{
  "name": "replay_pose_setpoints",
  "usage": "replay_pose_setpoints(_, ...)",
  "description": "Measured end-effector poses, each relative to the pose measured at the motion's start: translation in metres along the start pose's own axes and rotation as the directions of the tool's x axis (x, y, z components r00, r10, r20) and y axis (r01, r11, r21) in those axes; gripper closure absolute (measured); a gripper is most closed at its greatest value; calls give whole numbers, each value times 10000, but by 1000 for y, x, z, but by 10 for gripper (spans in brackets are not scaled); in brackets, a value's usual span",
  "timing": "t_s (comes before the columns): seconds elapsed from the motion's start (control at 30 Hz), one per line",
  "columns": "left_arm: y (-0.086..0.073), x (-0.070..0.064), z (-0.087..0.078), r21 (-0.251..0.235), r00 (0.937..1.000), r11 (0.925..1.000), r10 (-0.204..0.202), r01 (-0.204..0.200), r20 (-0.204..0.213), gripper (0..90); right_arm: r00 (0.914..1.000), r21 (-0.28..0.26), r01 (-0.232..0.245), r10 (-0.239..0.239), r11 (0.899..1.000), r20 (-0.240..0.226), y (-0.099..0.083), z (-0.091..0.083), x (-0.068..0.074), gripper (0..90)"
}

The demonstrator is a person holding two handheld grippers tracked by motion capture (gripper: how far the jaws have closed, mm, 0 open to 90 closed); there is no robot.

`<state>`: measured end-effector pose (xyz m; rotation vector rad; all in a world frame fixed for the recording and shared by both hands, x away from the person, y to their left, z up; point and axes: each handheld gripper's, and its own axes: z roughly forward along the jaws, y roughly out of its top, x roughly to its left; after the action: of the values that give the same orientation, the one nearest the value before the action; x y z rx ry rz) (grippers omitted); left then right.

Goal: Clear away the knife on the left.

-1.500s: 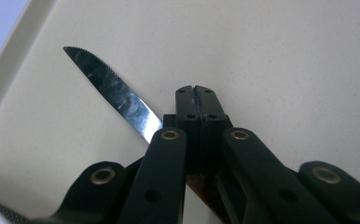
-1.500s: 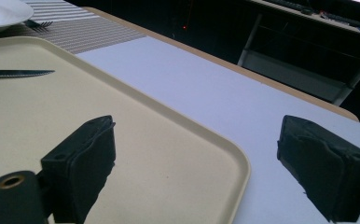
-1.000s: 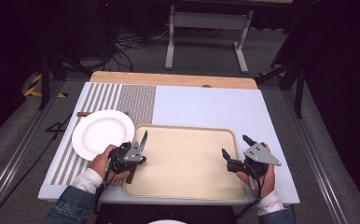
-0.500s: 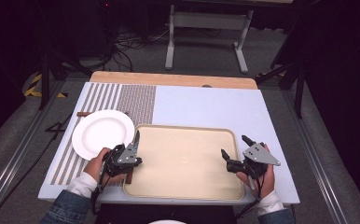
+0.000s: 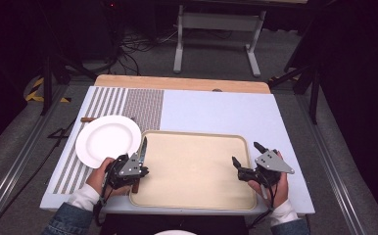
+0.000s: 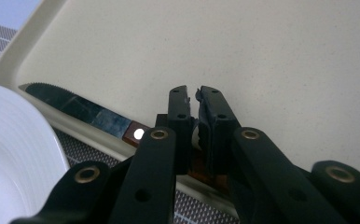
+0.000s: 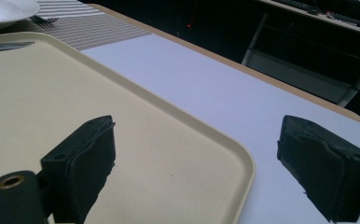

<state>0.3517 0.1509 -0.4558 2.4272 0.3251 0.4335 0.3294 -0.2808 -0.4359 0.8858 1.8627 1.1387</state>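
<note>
One knife [image 6: 82, 112], blade pointing away along tray [image 5: 197, 196] edge, clamped by left gripper [image 6: 194, 100]; one plate [image 5: 107, 139]; right gripper [image 7: 194, 154] fingers wide apart, empty.

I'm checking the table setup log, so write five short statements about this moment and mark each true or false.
1. The left tongs are shut on the knife. True.
2. The right tongs hold a fork. False: they are open and hold nothing.
3. The white plate sits inside the tray. False: it lies on the striped mat to the left of the tray.
4. The knife's blade lies along the tray's left rim. True.
5. The tray carries a cup. False: nothing stands on its flat inside.
</note>
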Motion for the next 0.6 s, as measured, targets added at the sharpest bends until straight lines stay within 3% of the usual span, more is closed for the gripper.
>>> replay_pose_setpoints(0.2,3,-1,-5,-388,9999,9992,91,-96,-132,804,10000,-47,-28,28,10000,-37,0,0,0,121)
replay_pose_setpoints(0.23,3,1,-7,-798,9995,9968,-5,-19,-305,797,10000,-40,-14,14,10000,-33,0,0,0,121)
replay_pose_setpoints(0.33,4,1,-13,-1247,9985,9922,-109,41,-538,764,10000,-62,-4,4,10000,-50,0,-1,0,121)
replay_pose_setpoints(0.6,8,-1,-25,-1893,9933,9811,179,-394,-1139,637,9999,-117,26,-27,9999,-113,1,-1,1,120)
